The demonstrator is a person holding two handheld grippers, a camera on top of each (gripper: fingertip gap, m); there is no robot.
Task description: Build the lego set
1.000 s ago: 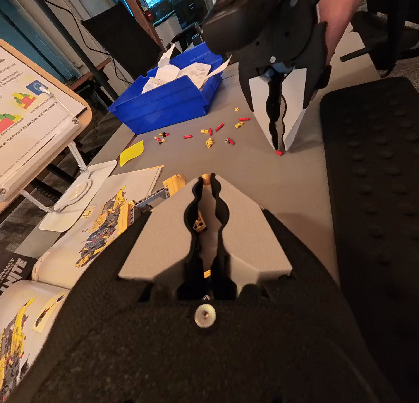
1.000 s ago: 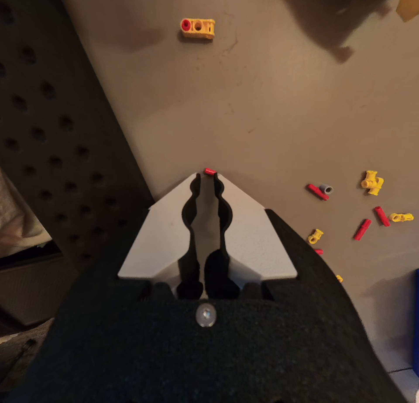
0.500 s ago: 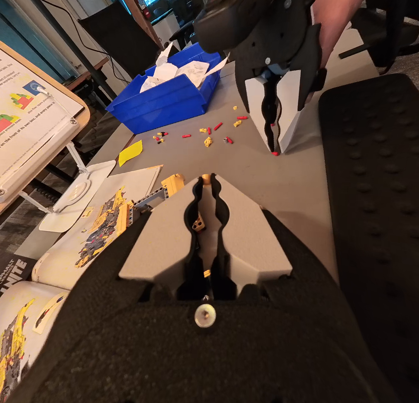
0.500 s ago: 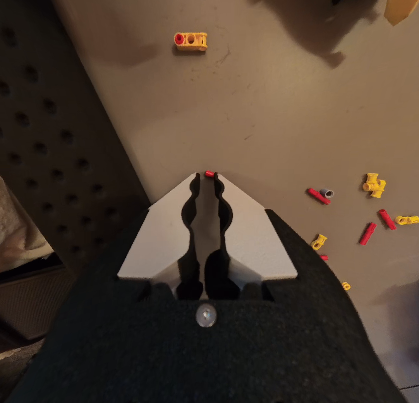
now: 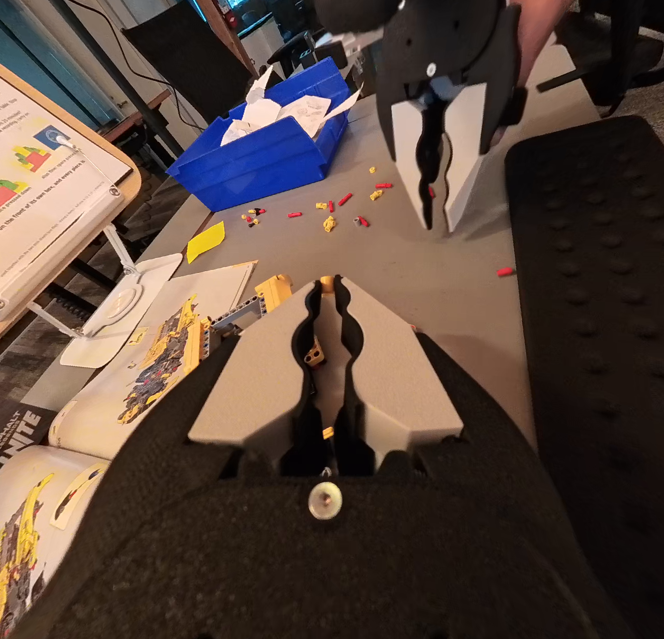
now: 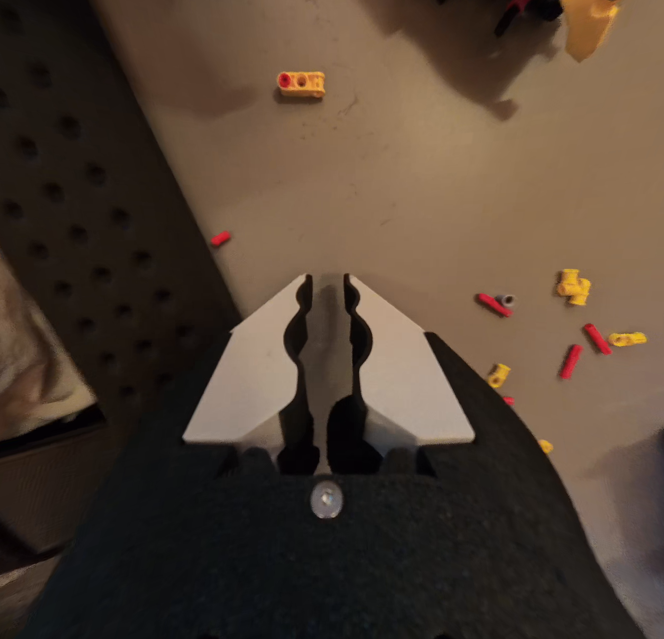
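Right gripper (image 6: 327, 276) parted, empty, poised above grey table (image 6: 413, 190); small red pin (image 6: 220, 238) loose beside black mat (image 6: 90, 190) (clear of both fingertips). Left gripper (image 5: 327, 280) clamped on yellow lego model (image 5: 273, 291), atop instruction booklet (image 5: 201, 291).

Bin (image 5: 258, 158) behind scattered pieces (image 5: 328, 222) on table (image 5: 413, 273) — booklet (image 5: 151, 334) left, mat (image 5: 589, 298) right.
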